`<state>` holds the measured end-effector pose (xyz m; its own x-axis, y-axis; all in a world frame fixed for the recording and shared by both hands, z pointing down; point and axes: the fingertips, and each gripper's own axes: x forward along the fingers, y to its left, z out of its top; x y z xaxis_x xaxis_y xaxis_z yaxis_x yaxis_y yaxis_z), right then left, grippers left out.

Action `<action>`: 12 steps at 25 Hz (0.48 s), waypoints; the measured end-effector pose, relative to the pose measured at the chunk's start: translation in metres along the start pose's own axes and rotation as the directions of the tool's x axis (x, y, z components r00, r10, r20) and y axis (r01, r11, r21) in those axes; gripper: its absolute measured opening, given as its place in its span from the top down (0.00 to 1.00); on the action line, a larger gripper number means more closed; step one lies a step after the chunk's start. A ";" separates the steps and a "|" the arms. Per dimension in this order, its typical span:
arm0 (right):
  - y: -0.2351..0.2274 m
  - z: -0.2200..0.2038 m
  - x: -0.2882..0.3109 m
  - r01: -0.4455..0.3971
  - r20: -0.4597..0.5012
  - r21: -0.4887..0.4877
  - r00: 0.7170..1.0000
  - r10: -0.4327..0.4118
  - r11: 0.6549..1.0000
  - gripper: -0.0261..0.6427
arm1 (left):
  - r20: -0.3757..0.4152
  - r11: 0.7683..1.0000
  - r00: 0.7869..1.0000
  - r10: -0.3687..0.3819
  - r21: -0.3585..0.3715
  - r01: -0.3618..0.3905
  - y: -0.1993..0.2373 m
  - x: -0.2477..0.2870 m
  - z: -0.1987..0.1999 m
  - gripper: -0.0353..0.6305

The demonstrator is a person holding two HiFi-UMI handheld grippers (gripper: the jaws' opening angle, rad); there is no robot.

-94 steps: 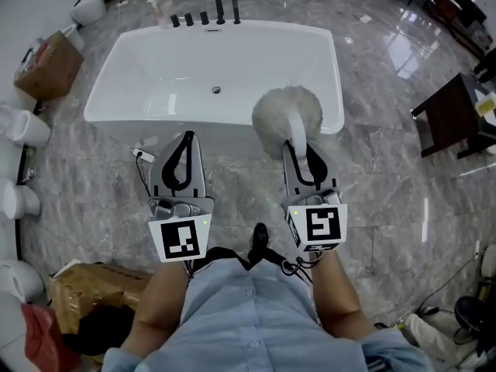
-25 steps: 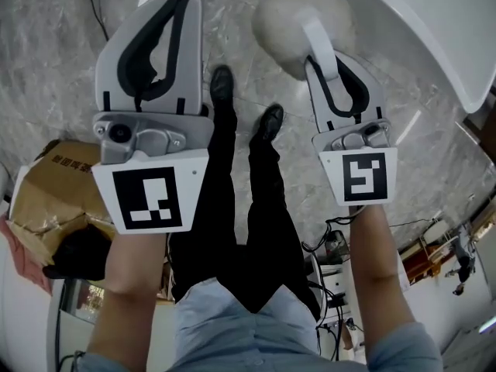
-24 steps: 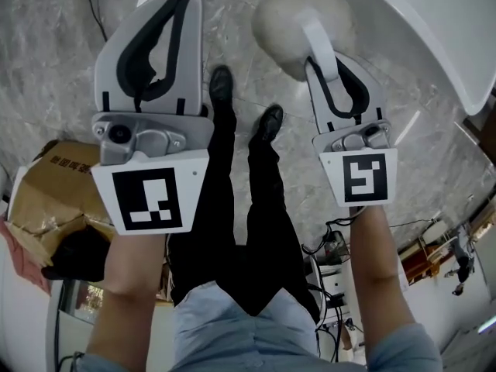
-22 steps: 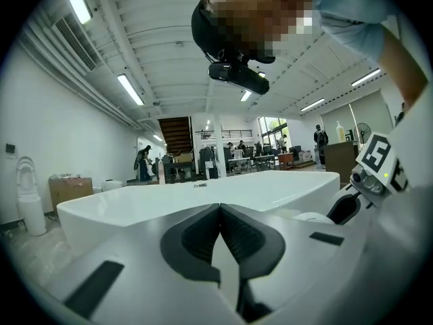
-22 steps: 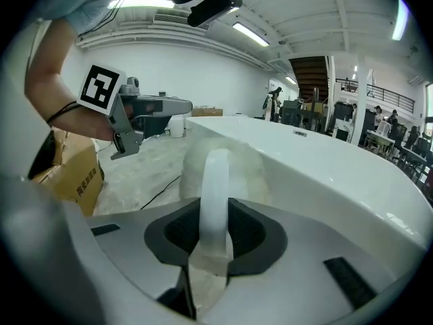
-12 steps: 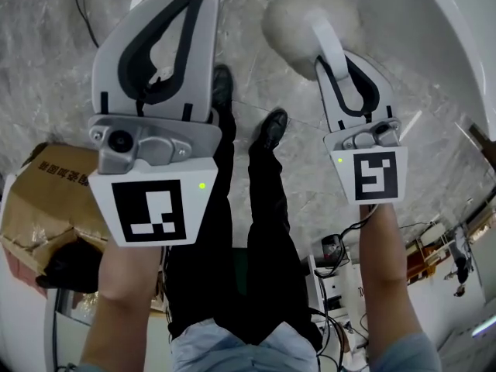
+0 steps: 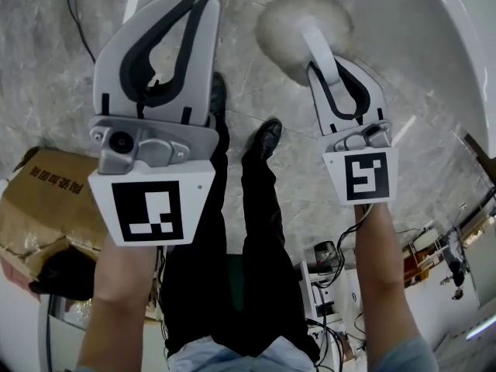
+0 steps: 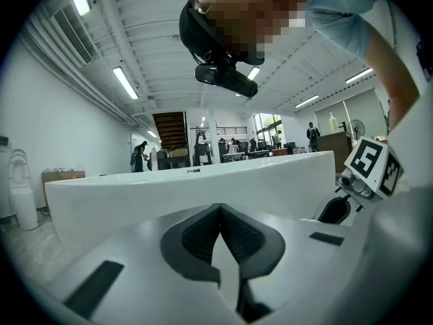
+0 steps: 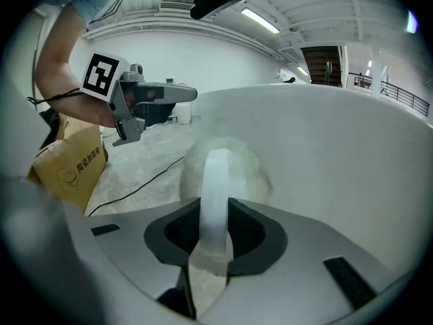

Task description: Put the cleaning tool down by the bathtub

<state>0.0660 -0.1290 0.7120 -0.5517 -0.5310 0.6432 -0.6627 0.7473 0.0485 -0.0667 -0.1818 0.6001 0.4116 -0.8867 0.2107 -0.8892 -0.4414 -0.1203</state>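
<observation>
Cleaning tool [image 9: 218, 175]: your right gripper's [image 9: 216, 208] fingers [image 9: 252, 234] clamp its white handle, and its long axis runs straight out from them to the fluffy head. That head hangs low over the floor [image 7: 387, 76], just beside the bathtub [image 9: 338, 147] wall. Your left gripper [image 8: 220, 215] is closed on nothing, so the lowering falls to the right.

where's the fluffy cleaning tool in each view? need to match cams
Head view: cleaning tool at top, right of centre, its handle in the right gripper.
Left gripper view: cannot be made out.
Right gripper view: centre, handle clamped between the jaws, fluffy head just beyond.
Shared landmark: white bathtub, top right in head view, across the middle in left, right half in right.
</observation>
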 end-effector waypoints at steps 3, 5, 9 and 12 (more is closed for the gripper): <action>-0.003 -0.006 0.005 -0.007 -0.015 -0.002 1.000 0.007 1.000 0.80 | -0.005 1.000 1.000 -0.002 -0.006 0.002 -0.001 0.005 -0.006 0.92; -0.006 -0.010 0.009 -0.009 -0.019 -0.003 1.000 0.009 1.000 0.80 | -0.005 1.000 1.000 -0.004 -0.011 0.004 -0.002 0.008 -0.010 0.92; -0.007 -0.024 0.018 -0.018 -0.031 -0.003 0.999 0.018 1.000 0.80 | 0.005 1.000 1.000 -0.018 -0.014 0.018 -0.005 0.015 -0.024 0.92; -0.008 -0.043 0.029 -0.033 -0.051 -0.017 0.998 0.032 0.999 0.80 | 0.010 0.999 0.999 -0.037 0.001 0.037 -0.010 0.022 -0.041 0.92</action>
<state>0.0771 -0.1330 0.7633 -0.5461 -0.4855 0.6827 -0.6356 0.7710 0.0398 -0.0571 -0.1914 0.6458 0.4466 -0.8708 0.2054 -0.8731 -0.4744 -0.1129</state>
